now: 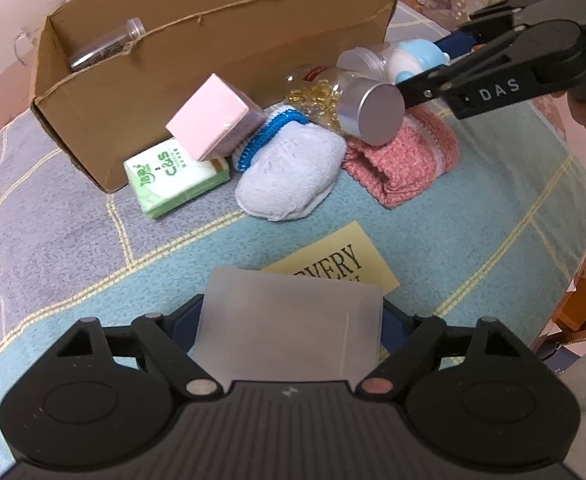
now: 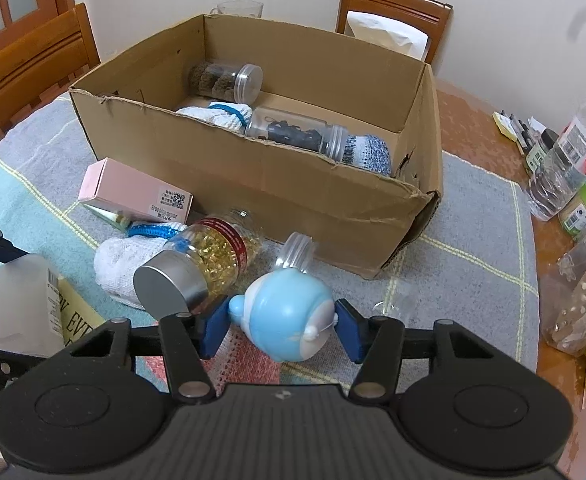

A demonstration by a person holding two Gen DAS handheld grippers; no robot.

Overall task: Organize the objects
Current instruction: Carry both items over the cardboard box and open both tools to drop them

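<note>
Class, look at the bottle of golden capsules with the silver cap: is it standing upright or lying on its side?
Lying on its side. The capsule bottle rests tipped outside the cardboard box, silver cap facing sideways.

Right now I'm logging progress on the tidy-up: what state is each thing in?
Left gripper: shut on a frosted bottle.
Right gripper: shut on a blue toy.
Cardboard box: open, partly filled.
Capsule jar: capped, lying outside.
Pink box: outside.
</note>
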